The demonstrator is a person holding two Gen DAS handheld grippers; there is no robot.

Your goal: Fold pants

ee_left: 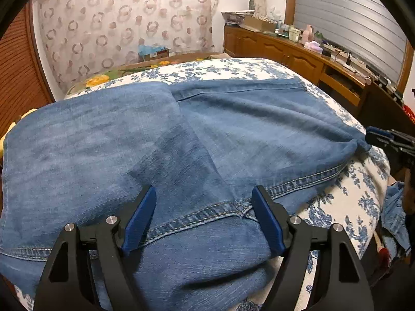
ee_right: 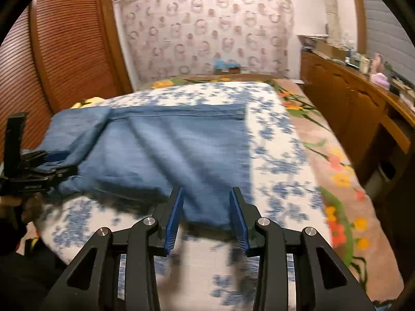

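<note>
The pants [ee_left: 181, 134] are faded blue denim with paler stitching along the seams, lying on a white bedspread [ee_right: 275, 140] printed with blue flowers. Beneath it a tan blanket [ee_right: 334, 171] carries orange and yellow flowers with green leaves. The curtain [ee_left: 124, 26] is pale with brownish rings, and the cabinet [ee_left: 275, 49] is brown wood.

Floral-covered bed [ee_right: 272, 140], ring-patterned curtain [ee_left: 124, 26], wooden sideboard [ee_left: 280, 49], louvred wooden door [ee_right: 70, 41].

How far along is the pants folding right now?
Early. Done: the jeans lie on the floral bedspread, one end seemingly folded over the rest. In hand: the left gripper is open over the stitched seam; the right gripper is open at the near edge, gripping nothing. Left: the remaining folds.
</note>
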